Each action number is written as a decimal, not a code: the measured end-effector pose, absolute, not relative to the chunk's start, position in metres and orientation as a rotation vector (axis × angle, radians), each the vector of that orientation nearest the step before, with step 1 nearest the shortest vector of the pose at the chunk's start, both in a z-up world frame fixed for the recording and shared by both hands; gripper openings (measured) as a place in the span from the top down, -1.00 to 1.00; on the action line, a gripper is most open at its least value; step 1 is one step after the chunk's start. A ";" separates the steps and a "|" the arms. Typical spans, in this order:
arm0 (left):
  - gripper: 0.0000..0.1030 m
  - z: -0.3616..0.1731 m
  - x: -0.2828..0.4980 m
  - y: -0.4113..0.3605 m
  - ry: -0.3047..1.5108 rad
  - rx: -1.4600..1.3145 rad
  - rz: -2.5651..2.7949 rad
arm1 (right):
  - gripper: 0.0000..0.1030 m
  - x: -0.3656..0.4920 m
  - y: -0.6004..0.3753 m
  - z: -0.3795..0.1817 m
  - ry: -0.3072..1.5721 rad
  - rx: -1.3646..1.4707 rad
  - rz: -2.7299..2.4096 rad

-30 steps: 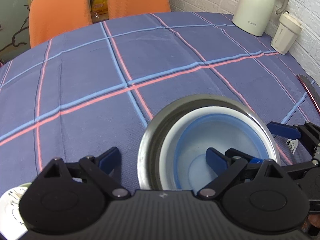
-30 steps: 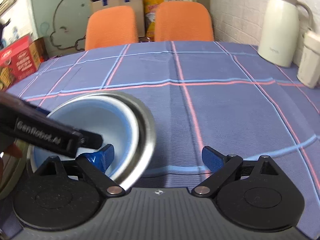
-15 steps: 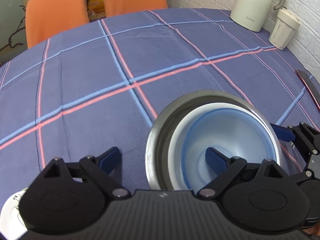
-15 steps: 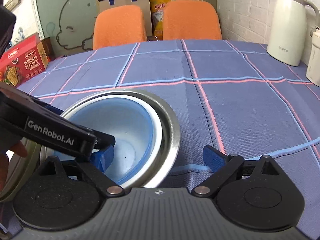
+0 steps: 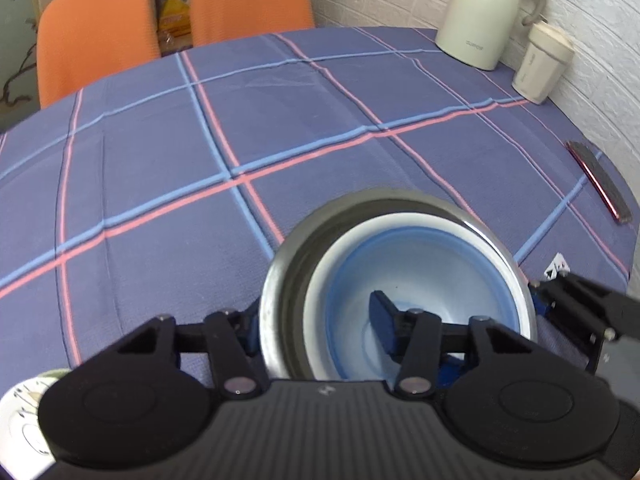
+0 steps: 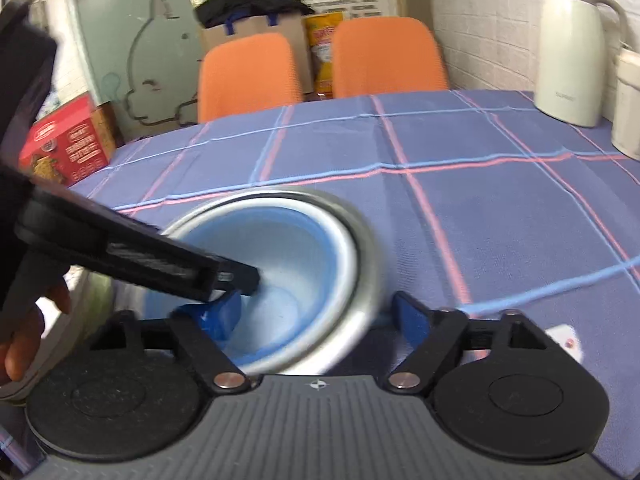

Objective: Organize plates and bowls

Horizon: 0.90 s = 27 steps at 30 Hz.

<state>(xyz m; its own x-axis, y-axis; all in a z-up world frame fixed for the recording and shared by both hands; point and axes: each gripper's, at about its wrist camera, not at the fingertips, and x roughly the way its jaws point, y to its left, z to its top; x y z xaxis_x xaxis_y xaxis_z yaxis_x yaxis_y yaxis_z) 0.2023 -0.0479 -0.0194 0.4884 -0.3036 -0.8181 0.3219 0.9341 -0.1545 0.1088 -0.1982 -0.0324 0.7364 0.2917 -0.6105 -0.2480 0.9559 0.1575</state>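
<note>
Nested bowls gripped from both sides, lower centre of frame

The blue bowl (image 5: 420, 292) was nested in the steel bowl (image 5: 280, 308); its rim was clamped by left gripper (image 5: 316, 320) and right gripper (image 6: 316, 316); a plate (image 5: 20, 412) at lower left remained unstacked.

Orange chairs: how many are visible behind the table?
2. The left chair and the right chair stand side by side at the table's far edge. Others may be outside the view.

Brushed metal bowl (image 5: 280, 300), glossy, perhaps plastic, blue bowl (image 5: 432, 272), matt woven tablecloth (image 5: 160, 160).
</note>
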 end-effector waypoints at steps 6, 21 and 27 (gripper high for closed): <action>0.13 -0.015 0.202 -0.049 0.999 -0.021 -0.341 | -0.09 0.112 -0.188 -0.031 0.699 0.085 0.265; 0.13 0.058 0.153 0.012 0.861 -0.048 -0.241 | -0.13 0.092 -0.162 0.026 0.550 0.053 0.359; 0.12 0.055 0.112 0.066 0.865 -0.055 -0.100 | -0.16 0.078 -0.112 0.023 0.553 0.050 0.518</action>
